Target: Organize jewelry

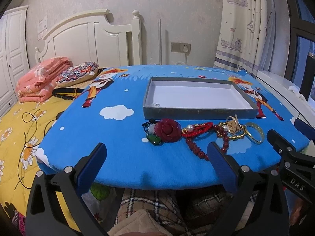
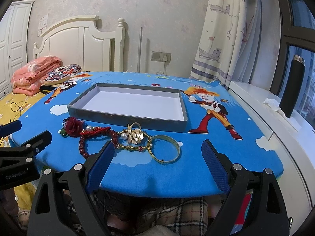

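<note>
Both grippers were wide open and held nothing. The left gripper (image 1: 157, 163) hung over the near edge of the blue cartoon cloth (image 1: 122, 149), and the right gripper (image 2: 159, 157) was low in its own frame, its fingers on each side of the empty cloth just below the jewelry.

All the jewelry lay in one row across the middle of each view, between the grippers and the grey tray (image 2: 126, 119). The tray was almost empty; only something small and clear sat in its lower left corner in the left view, and I could not tell what it was.

From left to right in the right view there was a red fabric rose (image 2: 72, 126) with a green stone beside it, a red beaded bracelet (image 2: 84, 147) tangled with a red cord (image 2: 94, 131), a gold flower piece (image 2: 135, 135) resting on a thin gold bracelet, and a plain gold bangle (image 2: 167, 150).

The bangle looked stiff, smooth and probably slippery, so I would pinch it across its band at the free right side, away from the thin bracelet it touched. The beads were loose and would hang down and perhaps drag the cord, so a grip near the middle of the strand seemed safer. The rose was soft and light; it would need only gentle pressure.
</note>
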`<state>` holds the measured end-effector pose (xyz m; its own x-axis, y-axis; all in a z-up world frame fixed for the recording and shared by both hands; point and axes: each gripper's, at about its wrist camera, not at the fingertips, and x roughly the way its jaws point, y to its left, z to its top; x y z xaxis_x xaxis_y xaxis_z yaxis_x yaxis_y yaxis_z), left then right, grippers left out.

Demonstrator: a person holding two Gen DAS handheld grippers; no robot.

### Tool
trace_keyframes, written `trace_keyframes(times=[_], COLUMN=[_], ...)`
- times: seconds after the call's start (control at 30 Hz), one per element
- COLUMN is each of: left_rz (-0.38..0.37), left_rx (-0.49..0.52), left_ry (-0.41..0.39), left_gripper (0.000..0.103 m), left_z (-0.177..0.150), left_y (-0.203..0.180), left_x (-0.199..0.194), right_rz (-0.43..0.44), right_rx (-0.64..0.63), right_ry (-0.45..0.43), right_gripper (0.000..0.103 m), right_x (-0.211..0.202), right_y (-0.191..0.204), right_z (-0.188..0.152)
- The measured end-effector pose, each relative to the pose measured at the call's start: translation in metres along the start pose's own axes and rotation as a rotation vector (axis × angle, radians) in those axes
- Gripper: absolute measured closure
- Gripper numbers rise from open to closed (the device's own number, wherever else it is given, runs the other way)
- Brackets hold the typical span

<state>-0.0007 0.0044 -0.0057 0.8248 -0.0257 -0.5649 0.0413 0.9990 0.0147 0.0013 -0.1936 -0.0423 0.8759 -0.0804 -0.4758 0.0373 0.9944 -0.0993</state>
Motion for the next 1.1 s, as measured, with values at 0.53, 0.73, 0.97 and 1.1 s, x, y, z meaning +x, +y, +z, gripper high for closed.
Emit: trace_keyframes(times=[0.53, 0.73, 0.97, 1.1], left_rz=[0.067, 0.062, 0.047, 0.045], left_rx=[-0.086, -0.068, -0.107, -0.084], left_ry=[0.006, 0.02, 0.02, -0.003], left_gripper=[0.005, 0.005, 0.005, 0.005], left_z=[0.002, -0.002, -0.005, -0.004], left_y=[0.037, 0.044, 0.057, 0.054], left_x=[0.028, 0.043, 0.062, 0.069], right_rz=[0.054, 0.07, 0.102, 0.108], right_rx=[0.122, 0.074, 0.009, -0.014], right_ry=[-0.008, -0.033, -0.019, -0.016], right_gripper=[0.019, 0.019, 0.025, 0.036], right_x=[0.028, 0.035, 0.061, 0.075], right_y=[-0.03, -0.021, 0.005, 0.018], right_z=[-0.011, -0.013, -0.007, -0.002])
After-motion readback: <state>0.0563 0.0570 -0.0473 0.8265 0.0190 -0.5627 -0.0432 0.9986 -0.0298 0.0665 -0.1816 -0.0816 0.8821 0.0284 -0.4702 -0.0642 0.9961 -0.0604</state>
